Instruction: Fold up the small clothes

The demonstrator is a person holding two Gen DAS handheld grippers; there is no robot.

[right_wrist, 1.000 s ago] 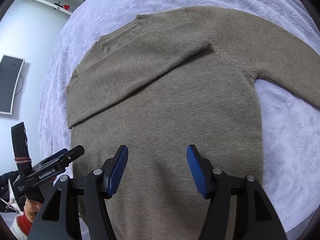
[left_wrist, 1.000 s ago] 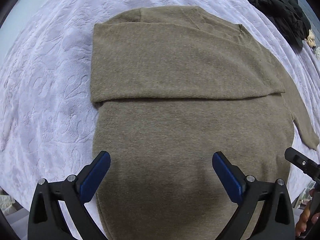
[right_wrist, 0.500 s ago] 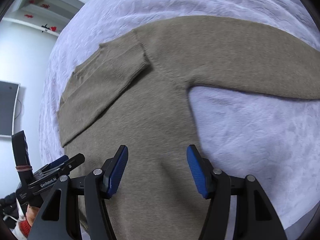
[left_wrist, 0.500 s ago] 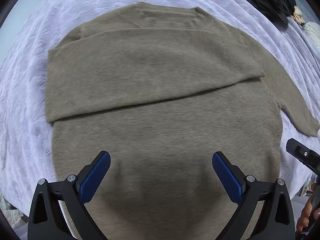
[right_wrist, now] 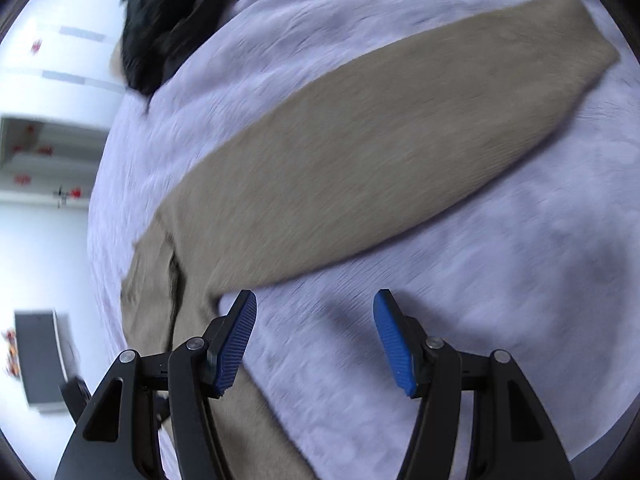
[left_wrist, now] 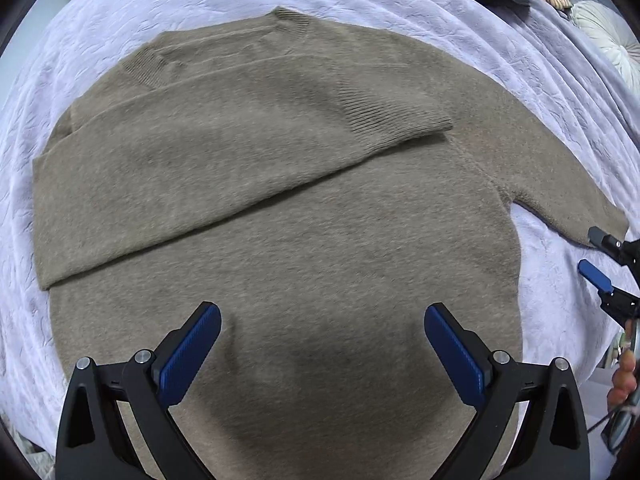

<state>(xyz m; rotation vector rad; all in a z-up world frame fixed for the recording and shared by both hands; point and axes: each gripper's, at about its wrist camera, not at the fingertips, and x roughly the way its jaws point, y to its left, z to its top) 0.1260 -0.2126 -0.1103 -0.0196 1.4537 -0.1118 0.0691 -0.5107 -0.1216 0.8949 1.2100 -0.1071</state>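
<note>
Taupe sweater [left_wrist: 280,208] lies flat on the lavender bedspread [left_wrist: 540,60]; left tool [left_wrist: 322,344] hangs over its body, wide and empty, right tool [right_wrist: 314,336] wide beside the outstretched sleeve [right_wrist: 380,140].

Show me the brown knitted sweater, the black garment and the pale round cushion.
Brown knitted sweater [left_wrist: 304,264]: left wrist view, body.
Black garment [right_wrist: 168,20]: right wrist view, middle.
Pale round cushion [left_wrist: 604,36]: left wrist view, top.
</note>
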